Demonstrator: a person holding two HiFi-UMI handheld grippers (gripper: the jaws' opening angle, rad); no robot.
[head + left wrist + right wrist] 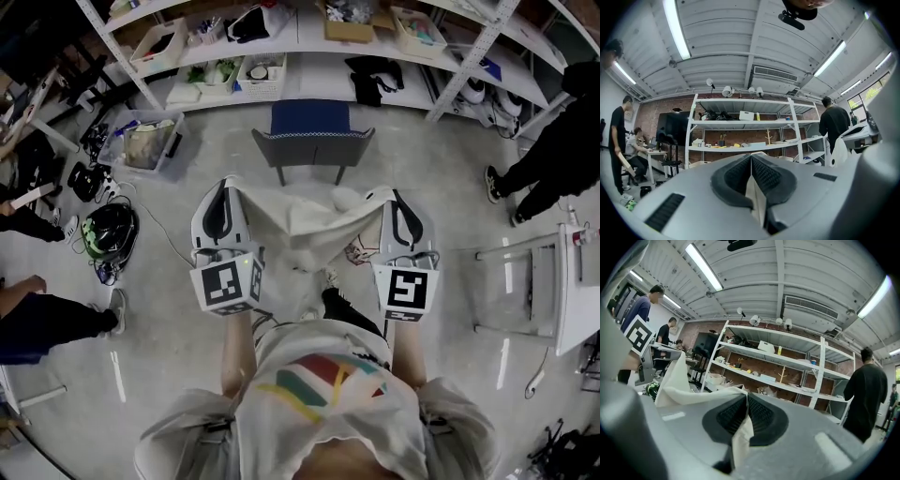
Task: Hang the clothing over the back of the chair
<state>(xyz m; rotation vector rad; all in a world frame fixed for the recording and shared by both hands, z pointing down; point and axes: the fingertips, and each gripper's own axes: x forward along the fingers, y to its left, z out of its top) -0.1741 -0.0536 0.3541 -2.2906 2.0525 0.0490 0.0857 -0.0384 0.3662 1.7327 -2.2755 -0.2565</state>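
Note:
A cream-white garment (302,225) hangs stretched between my two grippers in the head view. My left gripper (228,183) is shut on its left corner, and cream cloth (754,197) shows pinched between the jaws in the left gripper view. At the garment's right corner my right gripper (392,194) is shut too, with cloth (740,437) clamped between its pads. The chair (312,137), with a blue seat and a grey back, stands just beyond the garment with its back toward me. The garment's lower part sags in front of my legs.
White shelving (300,37) with boxes and clutter runs behind the chair. A bin (145,139), cables and a helmet (111,230) lie on the floor at left. A person (548,150) stands at right near a white table (553,281). Other people sit at left.

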